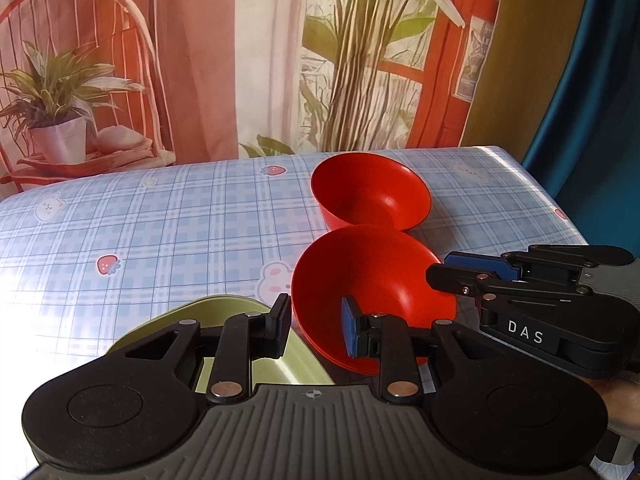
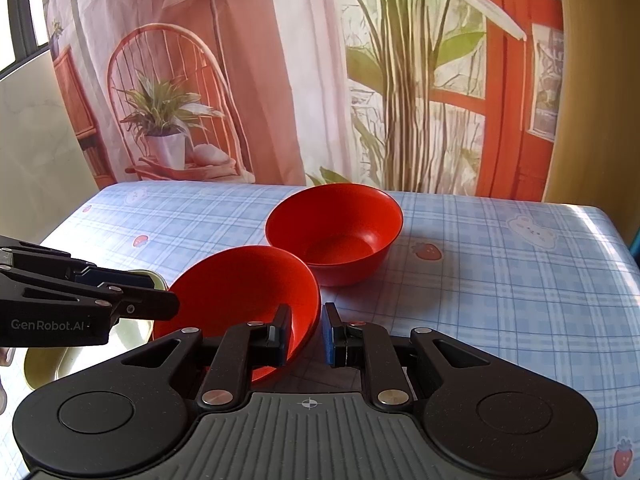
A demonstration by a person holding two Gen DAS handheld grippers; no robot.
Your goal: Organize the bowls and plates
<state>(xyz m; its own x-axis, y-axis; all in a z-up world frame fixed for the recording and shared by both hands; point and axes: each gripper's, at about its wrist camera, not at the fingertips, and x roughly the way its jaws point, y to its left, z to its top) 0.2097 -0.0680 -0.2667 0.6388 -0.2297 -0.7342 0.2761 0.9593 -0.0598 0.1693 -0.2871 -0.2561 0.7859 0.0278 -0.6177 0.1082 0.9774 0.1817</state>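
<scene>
Both tongs sit at the near red bowl. Your left gripper (image 1: 318,328) is spread wide, one finger outside the wall at the bowl's 9 o'clock and one over the hollow, gripping nothing. Your right gripper (image 2: 306,332) is drawn narrow across the rim at 3 o'clock. A slit of daylight shows, so I cannot tell whether it pinches.

Work down from the big things. The checked table (image 1: 120,220) gives you room at 10 o'clock. The green plate (image 1: 160,320) lies low at 8 o'clock, right beside the near bowl, under your left tongs. The far red bowl (image 1: 372,192) stands upright at 12 o'clock, its rim touching or almost touching the near one. The near red bowl (image 1: 372,280) looks tipped toward 9 o'clock.

My guess is that this bowl nests into the far one. Commit to one hand: firm up the right pinch well down the wall, and draw the left clear at 8 o'clock without clipping the plate. Lift straight before travelling to 12, then lower it level, since smooth plastic may slip.
</scene>
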